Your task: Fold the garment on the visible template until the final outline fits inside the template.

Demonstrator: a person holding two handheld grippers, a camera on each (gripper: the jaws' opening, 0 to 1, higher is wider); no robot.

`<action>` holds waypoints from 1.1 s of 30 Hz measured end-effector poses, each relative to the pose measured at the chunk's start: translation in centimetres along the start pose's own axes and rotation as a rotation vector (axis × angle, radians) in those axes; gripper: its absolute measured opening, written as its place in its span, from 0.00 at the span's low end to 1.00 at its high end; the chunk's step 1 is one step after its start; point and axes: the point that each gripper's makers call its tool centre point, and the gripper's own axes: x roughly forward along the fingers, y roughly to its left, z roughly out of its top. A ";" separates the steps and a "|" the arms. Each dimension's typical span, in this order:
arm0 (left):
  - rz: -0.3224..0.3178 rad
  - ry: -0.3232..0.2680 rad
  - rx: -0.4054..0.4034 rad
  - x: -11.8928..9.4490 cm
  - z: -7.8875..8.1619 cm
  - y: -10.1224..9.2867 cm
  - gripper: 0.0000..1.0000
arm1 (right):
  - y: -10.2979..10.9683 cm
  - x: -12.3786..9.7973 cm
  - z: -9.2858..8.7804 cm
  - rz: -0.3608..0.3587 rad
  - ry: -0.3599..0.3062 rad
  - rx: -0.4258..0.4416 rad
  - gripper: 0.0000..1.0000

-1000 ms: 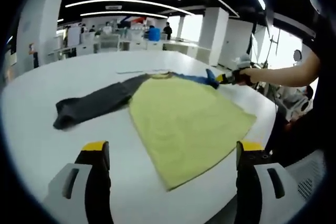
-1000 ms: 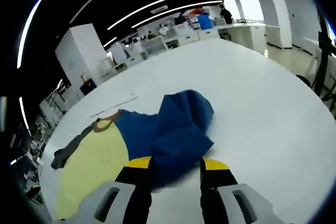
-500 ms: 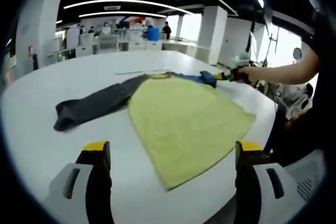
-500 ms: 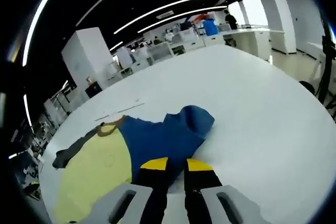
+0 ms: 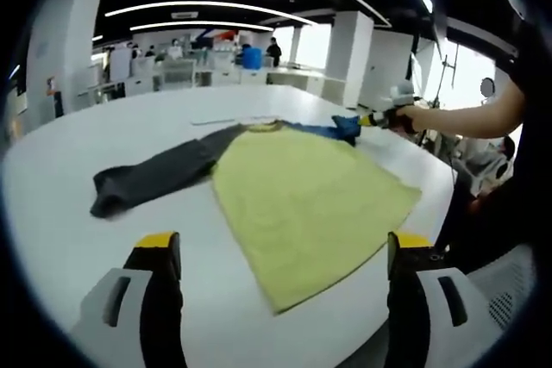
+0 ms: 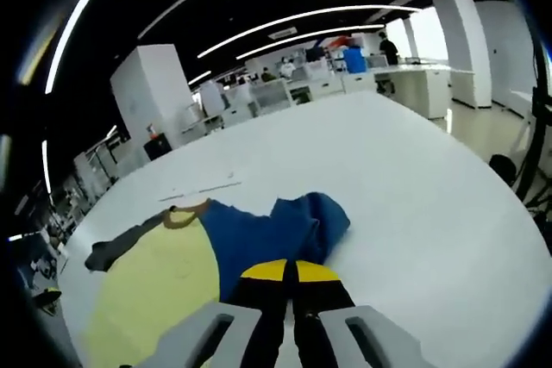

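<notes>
A broad, smooth white tabletop point(image 5: 69, 161) with a rounded edge carries the garment point(image 5: 302, 191), a soft knit shirt lying flat across the middle and reaching toward the near right edge as the left gripper view sees it. Its body is a pale yellow panel, matte and nearly free of wrinkles, roughly trapezoid in outline with one corner close to the table's near edge. A dark grey sleeve point(image 5: 155, 174) stretches limp and slightly creased toward the left side of the tabletop, ending in a blunt cuff. The blue sleeve point(image 6: 285, 234) on the opposite shoulder is bunched into thick folds, and a thin mustard collar point(image 6: 179, 215) curves at the neck. Beyond the collar a thin pale strip point(image 6: 197, 187) lies on the tabletop; what it is cannot be told. The right gripper point(image 6: 289, 271), with black jaws and yellow tips, has its jaws pressed together, pinching the edge of the blue sleeve; in the left gripper view it shows small at the far right of the table, held in a person's hand point(image 5: 412, 118). The left gripper point(image 5: 280, 243) hovers with its yellow-tipped black jaws spread wide apart over the near edge of the tabletop, touching no cloth.
</notes>
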 end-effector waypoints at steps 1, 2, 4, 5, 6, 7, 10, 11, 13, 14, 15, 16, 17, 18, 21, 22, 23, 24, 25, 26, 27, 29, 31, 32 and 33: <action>-0.001 0.001 0.000 0.0 0.0 0.0 0.97 | -0.3 -0.1 0.2 -0.001 -0.006 -0.008 0.00; -0.001 0.000 -0.001 0.1 0.0 0.0 0.98 | -0.5 -0.6 0.3 -0.011 -0.010 -0.020 0.00; -0.002 -0.003 0.001 0.1 0.1 0.0 0.98 | -1.3 -1.2 0.4 -0.031 -0.006 -0.042 0.00; -0.003 -0.004 0.001 0.2 0.2 0.0 0.98 | -1.7 -1.5 0.5 -0.041 -0.006 -0.047 0.00; -0.004 -0.006 0.002 0.2 0.2 0.0 0.98 | -2.0 -1.9 0.6 -0.051 -0.007 -0.055 0.00; -0.006 -0.007 0.004 0.2 0.2 -0.1 0.98 | -2.2 -2.2 0.7 -0.059 -0.007 -0.058 0.00; -0.012 -0.007 0.004 0.3 0.2 -0.2 0.99 | -3.3 -3.2 0.8 -0.084 -0.003 -0.069 0.00; -0.014 -0.006 0.002 0.4 0.2 -0.2 0.99 | -3.7 -3.6 0.8 -0.093 0.002 -0.071 0.00; -0.016 -0.004 0.006 0.5 0.1 -0.3 0.99 | -4.4 -4.1 0.7 -0.107 0.008 -0.070 0.00; -0.016 -0.004 0.006 0.6 0.1 -0.3 0.99 | -4.6 -4.3 0.7 -0.112 0.009 -0.070 0.00; -0.018 -0.005 0.006 0.6 0.2 -0.3 0.99 | -4.9 -4.5 0.7 -0.120 0.012 -0.072 0.00; -0.019 -0.007 0.005 0.6 0.2 -0.4 0.99 | -5.0 -4.7 0.7 -0.123 0.012 -0.076 0.00; -0.020 -0.012 0.003 0.7 0.2 -0.4 0.99 | -5.2 -5.0 0.6 -0.130 0.014 -0.072 0.00; -0.022 -0.016 0.001 0.7 0.3 -0.4 0.99 | -5.3 -5.3 0.6 -0.134 0.012 -0.065 0.00; -0.023 -0.015 0.001 0.7 0.2 -0.5 0.99 | -5.9 -6.0 0.6 -0.155 0.013 -0.056 0.00; -0.024 -0.014 0.001 0.7 0.2 -0.5 0.99 | -6.2 -6.3 0.6 -0.165 0.016 -0.053 0.00; -0.024 -0.015 0.001 0.7 0.2 -0.5 0.99 | -6.3 -6.4 0.6 -0.166 0.016 -0.053 0.00; -0.024 -0.015 0.002 0.7 0.2 -0.6 0.99 | -6.5 -6.7 0.6 -0.171 0.017 -0.050 0.00; -0.025 -0.015 0.002 0.7 0.2 -0.6 0.99 | -6.8 -6.9 0.7 -0.177 0.019 -0.047 0.00; -0.024 -0.017 0.001 0.7 0.2 -0.6 0.99 | -7.1 -7.1 0.7 -0.184 0.019 -0.046 0.00; -0.025 -0.018 0.000 0.7 0.2 -0.6 0.99 | -7.3 -7.3 0.7 -0.190 0.020 -0.046 0.00; -0.025 -0.017 -0.001 0.6 0.2 -0.5 0.99 | -7.9 -7.8 0.7 -0.205 0.025 -0.039 0.00; -0.024 -0.017 0.005 0.6 0.2 -0.5 0.99 | -8.4 -8.3 0.7 -0.218 0.032 -0.043 0.00; -0.022 -0.017 0.008 0.6 0.2 -0.5 0.99 | -8.8 -8.5 0.6 -0.229 0.042 -0.050 0.00; -0.022 -0.019 0.010 0.6 0.3 -0.5 0.99 | -9.0 -8.7 0.4 -0.234 0.053 -0.053 0.00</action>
